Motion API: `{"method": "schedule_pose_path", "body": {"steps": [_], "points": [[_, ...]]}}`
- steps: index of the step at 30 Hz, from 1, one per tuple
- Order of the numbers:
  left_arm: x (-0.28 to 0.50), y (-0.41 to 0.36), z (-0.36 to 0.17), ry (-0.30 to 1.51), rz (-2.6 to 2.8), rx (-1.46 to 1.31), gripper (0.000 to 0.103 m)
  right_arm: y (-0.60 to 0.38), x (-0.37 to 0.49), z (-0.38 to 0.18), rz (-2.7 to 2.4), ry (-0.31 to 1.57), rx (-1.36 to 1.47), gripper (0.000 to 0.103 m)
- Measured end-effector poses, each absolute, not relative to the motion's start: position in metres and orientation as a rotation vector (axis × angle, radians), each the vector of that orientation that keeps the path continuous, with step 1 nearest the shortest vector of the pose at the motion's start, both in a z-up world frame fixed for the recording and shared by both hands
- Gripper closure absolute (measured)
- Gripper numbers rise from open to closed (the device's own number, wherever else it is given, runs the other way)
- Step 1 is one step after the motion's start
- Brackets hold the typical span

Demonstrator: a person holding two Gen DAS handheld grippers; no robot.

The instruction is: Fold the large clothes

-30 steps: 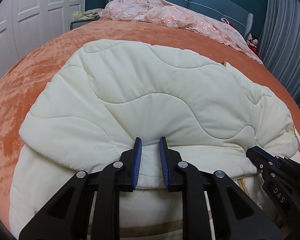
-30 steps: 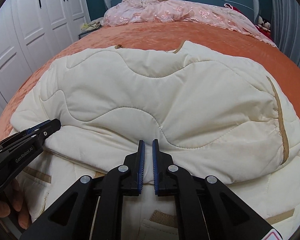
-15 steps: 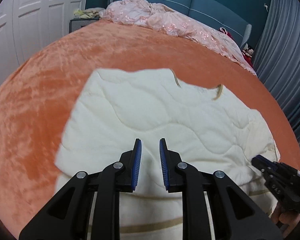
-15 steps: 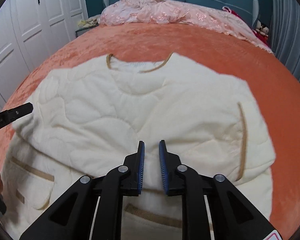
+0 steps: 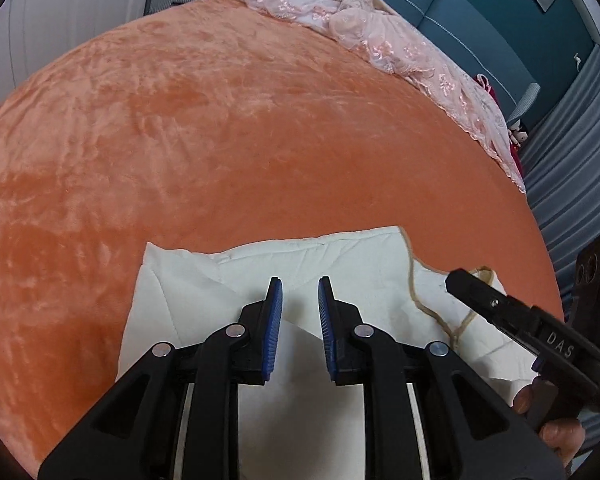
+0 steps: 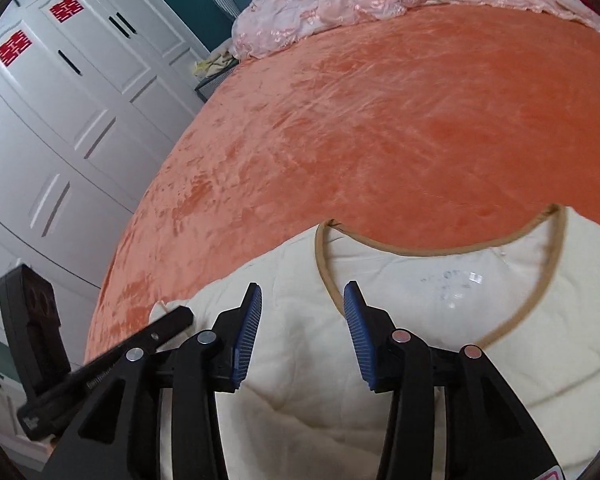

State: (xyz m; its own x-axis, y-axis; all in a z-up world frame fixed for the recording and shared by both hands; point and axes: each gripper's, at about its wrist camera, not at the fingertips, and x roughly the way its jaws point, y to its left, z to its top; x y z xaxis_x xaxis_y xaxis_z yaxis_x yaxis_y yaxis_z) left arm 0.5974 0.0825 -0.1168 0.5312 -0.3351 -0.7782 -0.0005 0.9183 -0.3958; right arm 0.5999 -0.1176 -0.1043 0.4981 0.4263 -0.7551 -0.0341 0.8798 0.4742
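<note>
A cream quilted jacket with tan trim (image 6: 440,312) lies folded on the orange bed cover; its neckline faces the far side. It also shows in the left wrist view (image 5: 340,264). My left gripper (image 5: 300,292) is open and empty just above the jacket's left shoulder area. My right gripper (image 6: 302,296) is open wide and empty above the jacket, left of the collar. Each gripper shows at the edge of the other's view: the right one (image 5: 500,304), the left one (image 6: 156,332).
The orange bed cover (image 5: 240,128) stretches far ahead. A pink lace blanket (image 5: 380,28) lies heaped at the teal headboard (image 5: 500,40). White wardrobe doors (image 6: 60,100) stand on the left. Grey curtains (image 5: 580,168) hang on the right.
Both grippers carried the jacket's lower half forward over its upper half, then opened and let go. Both now sit near the collar end, the right one opened wider.
</note>
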Motion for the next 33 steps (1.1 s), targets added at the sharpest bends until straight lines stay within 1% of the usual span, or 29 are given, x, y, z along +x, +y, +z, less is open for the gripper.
{"method": "schedule_pose_path", "body": {"steps": [3,5,6,7,8,10,12,16,20,23,24,26,29,30,31,33], "points": [[0.600,0.084,-0.140,0.999,-0.215,-0.360,0.087,-0.106,0.618,-0.128,0.273,1.078,0.415,0.057],[0.595,0.086,-0.149,0.969,-0.224,-0.358,0.088,-0.096,0.620,-0.140,0.286,1.096,0.372,0.056],[0.593,0.088,-0.152,0.951,-0.224,-0.365,0.090,-0.092,0.619,-0.144,0.285,1.093,0.336,0.065],[0.591,0.090,-0.155,0.938,-0.224,-0.376,0.092,-0.088,0.617,-0.145,0.296,1.074,0.313,0.089],[0.590,0.092,-0.157,0.924,-0.224,-0.389,0.096,-0.087,0.613,-0.144,0.308,1.054,0.307,0.097],[0.588,0.096,-0.160,0.909,-0.215,-0.408,0.103,-0.092,0.606,-0.138,0.283,0.989,0.317,0.098],[0.587,0.097,-0.161,0.900,-0.214,-0.418,0.103,-0.097,0.604,-0.137,0.244,0.955,0.315,0.099],[0.587,0.087,-0.161,0.893,-0.185,-0.345,0.103,-0.102,0.609,-0.155,0.178,0.990,0.316,0.101],[0.588,0.084,-0.162,0.898,-0.166,-0.314,0.103,-0.102,0.612,-0.157,0.168,0.996,0.325,0.103],[0.588,0.080,-0.160,0.905,-0.141,-0.276,0.103,-0.119,0.594,-0.138,0.084,0.895,0.365,0.099],[0.588,0.076,-0.157,0.912,-0.128,-0.251,0.103,-0.131,0.582,-0.126,0.050,0.842,0.394,0.096],[0.585,0.068,-0.145,0.918,-0.080,-0.165,0.103,-0.166,0.560,-0.108,0.019,0.786,0.462,0.093],[0.567,0.048,-0.114,0.854,-0.092,-0.062,0.103,-0.222,0.531,-0.093,-0.034,0.788,0.492,0.091],[0.562,0.040,-0.105,0.840,-0.122,-0.057,0.103,-0.243,0.520,-0.088,-0.058,0.787,0.484,0.090],[0.559,0.028,-0.097,0.835,-0.152,-0.057,0.103,-0.259,0.513,-0.086,-0.082,0.790,0.469,0.088],[0.560,0.001,-0.087,0.854,-0.237,-0.088,0.103,-0.290,0.504,-0.085,-0.130,0.821,0.433,0.087]]}}
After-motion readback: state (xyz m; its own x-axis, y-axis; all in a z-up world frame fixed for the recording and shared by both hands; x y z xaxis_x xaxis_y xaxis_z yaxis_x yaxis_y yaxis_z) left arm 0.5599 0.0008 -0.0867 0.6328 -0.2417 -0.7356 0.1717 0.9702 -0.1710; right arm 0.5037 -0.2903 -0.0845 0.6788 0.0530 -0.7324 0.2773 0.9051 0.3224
